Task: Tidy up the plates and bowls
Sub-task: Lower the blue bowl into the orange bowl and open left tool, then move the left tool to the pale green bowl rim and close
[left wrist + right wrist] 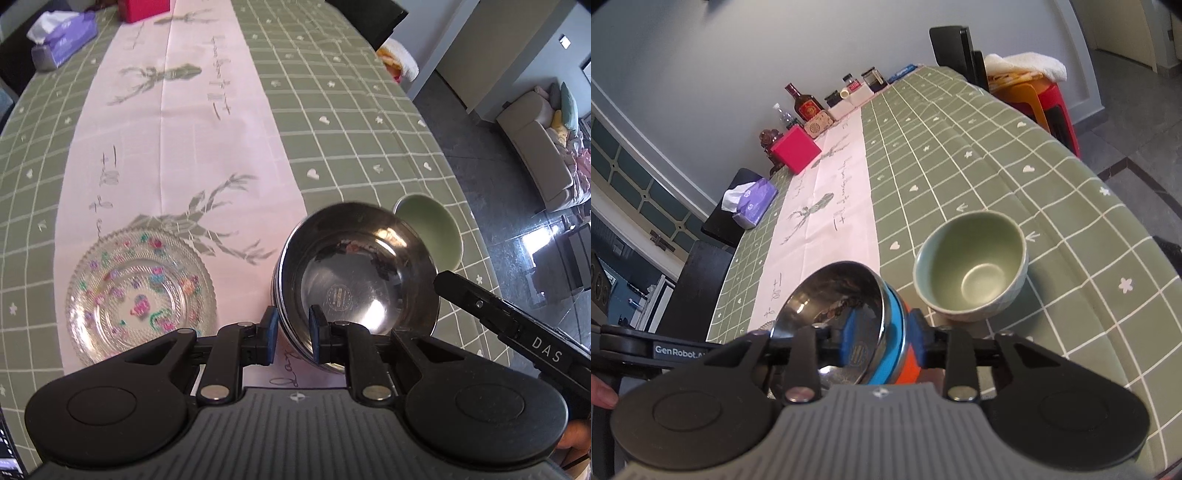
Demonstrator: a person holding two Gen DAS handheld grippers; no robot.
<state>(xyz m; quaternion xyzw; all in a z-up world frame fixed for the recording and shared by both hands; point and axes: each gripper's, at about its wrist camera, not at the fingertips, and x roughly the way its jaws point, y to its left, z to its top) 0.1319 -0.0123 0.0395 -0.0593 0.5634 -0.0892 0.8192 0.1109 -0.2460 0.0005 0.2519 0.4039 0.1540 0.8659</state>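
Blue-padded left gripper [293, 326] pinches the near rim of the steel bowl [356, 273] at lower centre, one pad inside, one outside. That bowl is tilted, its mouth facing the camera and upward, with blue and orange bands on its outer wall. Astride the same bowl's wall, the right gripper [882, 341] has its pads slack, not pressing. Just right sits the upright green bowl [971, 266]; lower left, the glass plate [140, 291] lies flat on the tablecloth [332, 110].

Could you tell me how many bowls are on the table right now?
2: a steel bowl, tilted, its rim between both grippers' jaws, and a green ceramic bowl standing just behind it. More may sit nested under the steel one.
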